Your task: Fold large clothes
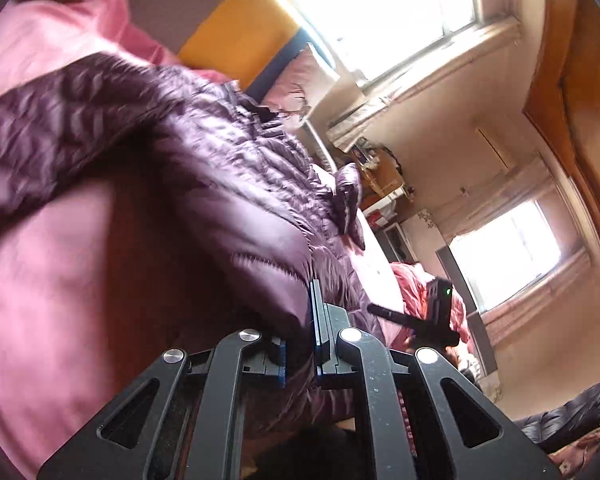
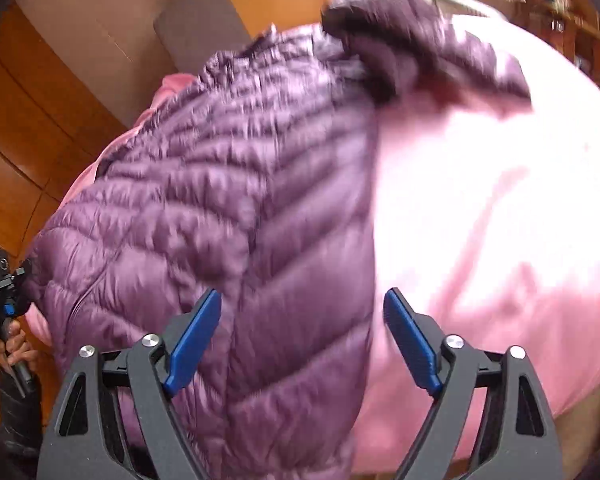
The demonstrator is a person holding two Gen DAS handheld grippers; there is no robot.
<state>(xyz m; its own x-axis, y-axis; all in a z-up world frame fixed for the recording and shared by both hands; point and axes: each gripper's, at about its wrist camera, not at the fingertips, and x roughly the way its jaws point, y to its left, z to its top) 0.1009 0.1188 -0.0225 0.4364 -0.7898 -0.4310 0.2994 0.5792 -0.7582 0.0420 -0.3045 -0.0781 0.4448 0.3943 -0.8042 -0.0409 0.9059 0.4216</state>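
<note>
Dark purple quilted jacket (image 2: 236, 200) with chevron stitch lines, plain pink bedsheet (image 2: 480, 220) under it, right gripper (image 2: 302, 340) black with blue finger pads (image 2: 194, 340), mustard-yellow headboard (image 1: 240, 36) at the far end, orange-brown wood wardrobe (image 2: 20, 120) on the left

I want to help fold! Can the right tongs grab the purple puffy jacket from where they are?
Probably yes. The right tongs are wide open right over the purple puffy jacket, which lies on the pink bedsheet, and nothing sits between them. The left tongs already pinch its edge.
</note>
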